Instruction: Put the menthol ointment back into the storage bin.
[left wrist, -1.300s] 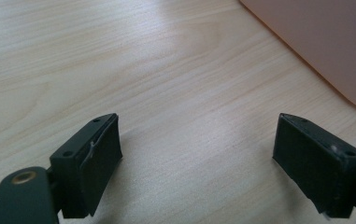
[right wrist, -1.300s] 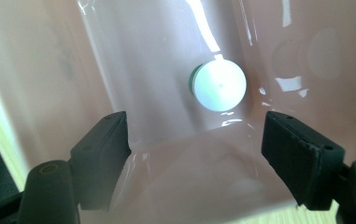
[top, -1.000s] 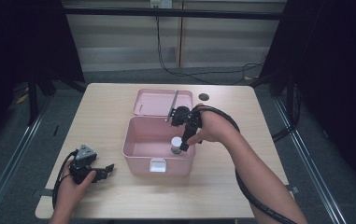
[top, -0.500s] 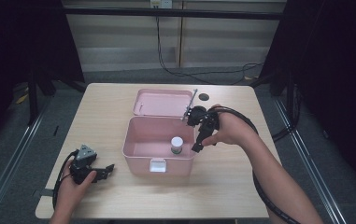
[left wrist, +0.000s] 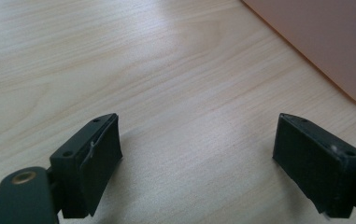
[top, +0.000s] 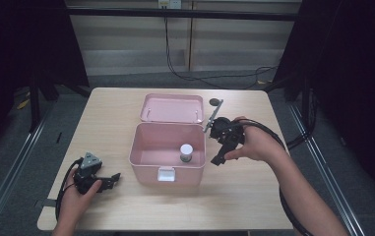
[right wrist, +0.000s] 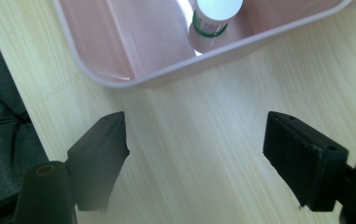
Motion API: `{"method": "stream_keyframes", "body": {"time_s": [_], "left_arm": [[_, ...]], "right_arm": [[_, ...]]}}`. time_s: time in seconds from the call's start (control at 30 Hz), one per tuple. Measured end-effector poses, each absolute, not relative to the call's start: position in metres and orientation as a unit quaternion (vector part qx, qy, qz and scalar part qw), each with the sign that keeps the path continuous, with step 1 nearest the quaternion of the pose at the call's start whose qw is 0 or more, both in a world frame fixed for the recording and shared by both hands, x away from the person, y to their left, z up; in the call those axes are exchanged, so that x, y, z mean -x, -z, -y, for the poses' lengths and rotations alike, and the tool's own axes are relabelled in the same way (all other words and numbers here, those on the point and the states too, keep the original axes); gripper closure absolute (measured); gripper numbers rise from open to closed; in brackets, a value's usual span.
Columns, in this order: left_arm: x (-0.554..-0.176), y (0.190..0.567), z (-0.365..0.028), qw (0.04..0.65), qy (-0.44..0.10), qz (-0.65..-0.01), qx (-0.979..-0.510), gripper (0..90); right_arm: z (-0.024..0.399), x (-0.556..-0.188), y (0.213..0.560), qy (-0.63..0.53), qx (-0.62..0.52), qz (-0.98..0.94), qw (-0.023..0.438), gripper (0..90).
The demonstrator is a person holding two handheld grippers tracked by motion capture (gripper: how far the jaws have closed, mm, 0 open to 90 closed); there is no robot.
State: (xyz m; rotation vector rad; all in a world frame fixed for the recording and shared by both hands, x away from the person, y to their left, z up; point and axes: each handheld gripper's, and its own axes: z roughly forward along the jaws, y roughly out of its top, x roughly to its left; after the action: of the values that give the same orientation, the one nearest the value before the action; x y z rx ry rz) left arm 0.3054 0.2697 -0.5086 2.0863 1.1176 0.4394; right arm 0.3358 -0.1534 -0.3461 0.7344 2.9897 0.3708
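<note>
A pink box [top: 148, 147] stands open in the middle of the table, its lid [top: 170, 107] lying flat behind it. A small white-capped bottle [top: 186, 153] stands upright inside, toward the right wall; the right gripper view shows the same bottle [right wrist: 212, 18] with a green band under its cap. My right gripper [top: 218, 158] hovers open just outside the box's right wall, nothing between its jaws [right wrist: 196, 158]. My left gripper [top: 110, 180] rests open on the table at the front left, pointing at the box; bare wood lies between its jaws [left wrist: 196, 163].
A small dark round object [top: 215, 102] lies on the table behind the box's lid. A thin grey rod [top: 213, 116] sticks up from behind my right gripper. The pink box wall [left wrist: 325, 42] stands close ahead of my left gripper.
My right gripper has pulled out of the box, moving right and toward the front, leaving the bottle standing inside. The left gripper has stayed put.
</note>
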Motion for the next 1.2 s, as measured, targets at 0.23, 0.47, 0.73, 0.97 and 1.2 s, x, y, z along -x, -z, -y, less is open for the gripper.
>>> {"method": "stream_keyframes", "body": {"time_s": [0.23, 0.47, 0.73, 0.97, 1.2], "left_arm": [[-0.305, 0.508, -0.27, 0.355, -0.172, -0.429, -0.812, 14.7], [-0.305, 0.508, -0.27, 0.355, -0.172, -0.429, -0.812, 14.7], [-0.305, 0.509, -0.269, 0.356, -0.173, -0.431, -0.811, 14.7], [-0.305, 0.509, -0.269, 0.354, -0.175, -0.43, -0.812, 14.7], [-0.305, 0.509, -0.268, 0.354, -0.176, -0.43, -0.812, 14.7]], "right_arm": [[0.171, -0.324, 0.36, -0.117, -0.238, -0.964, 0.024, 21.6], [0.185, -0.315, 0.374, -0.116, -0.254, -0.96, 0.026, 21.7], [0.197, -0.307, 0.388, -0.113, -0.259, -0.959, 0.029, 21.8], [0.209, -0.299, 0.4, -0.112, -0.274, -0.955, 0.03, 22.0], [0.223, -0.292, 0.412, -0.116, -0.287, -0.951, 0.029, 22.0]]}}
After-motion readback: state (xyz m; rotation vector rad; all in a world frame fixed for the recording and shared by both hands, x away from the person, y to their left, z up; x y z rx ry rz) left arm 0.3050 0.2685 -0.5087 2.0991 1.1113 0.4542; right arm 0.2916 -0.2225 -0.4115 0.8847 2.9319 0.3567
